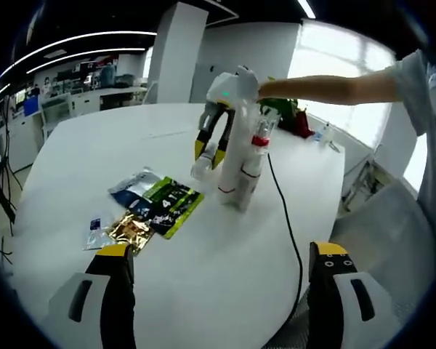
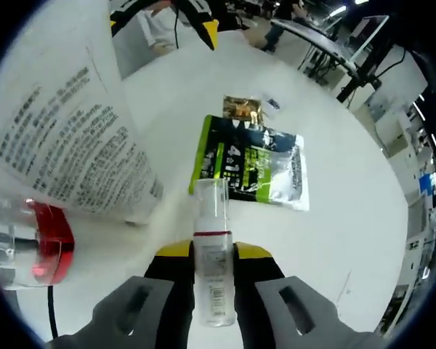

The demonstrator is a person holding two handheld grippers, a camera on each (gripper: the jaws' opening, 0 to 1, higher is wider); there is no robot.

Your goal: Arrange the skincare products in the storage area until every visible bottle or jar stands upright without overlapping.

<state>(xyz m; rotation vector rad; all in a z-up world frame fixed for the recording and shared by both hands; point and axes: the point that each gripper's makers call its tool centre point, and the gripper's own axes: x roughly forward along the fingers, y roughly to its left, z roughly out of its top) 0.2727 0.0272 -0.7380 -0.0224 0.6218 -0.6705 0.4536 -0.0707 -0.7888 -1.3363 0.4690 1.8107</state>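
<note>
right hand-held gripper [image 2: 212,270] clamps small bottle [image 2: 212,269] | green sachet [image 2: 232,160] perhaps "4+1" | left hand-held gripper [image 1: 221,254] wide

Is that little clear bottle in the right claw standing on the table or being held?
Held. The right gripper is shut on the small clear bottle; in the left gripper view it hangs beside the tall white bottle.

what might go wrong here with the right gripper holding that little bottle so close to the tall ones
1. The right gripper is shut on the small clear bottle right beside the tall white tube and the red-collared bottle; a sideways nudge may topple them.
2. The black cable runs past their base and could snag.
3. The sachets lie close; a bottle set on them might stand tilted.
</note>
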